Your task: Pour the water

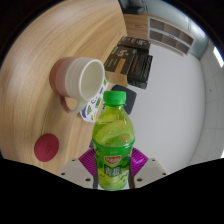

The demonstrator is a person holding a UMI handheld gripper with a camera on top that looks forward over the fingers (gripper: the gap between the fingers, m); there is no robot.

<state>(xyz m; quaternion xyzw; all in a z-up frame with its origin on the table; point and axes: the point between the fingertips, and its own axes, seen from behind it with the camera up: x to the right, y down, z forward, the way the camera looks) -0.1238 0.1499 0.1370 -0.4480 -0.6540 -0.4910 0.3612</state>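
Hand-held gripper (113, 166) pinching green bottle (113, 140), pink mug (80, 81) just beyond, red lid (47, 148) beside, round wooden table (50, 40)

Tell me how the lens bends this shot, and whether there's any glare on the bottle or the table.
Gripper view: wide-angle bending curves the table edge and swells the green bottle held between the gripper fingers; soft highlights streak the bottle's plastic; the light wood shows no harsh glare; the mug casts only a faint shadow; the dark furniture beyond the table looks soft.
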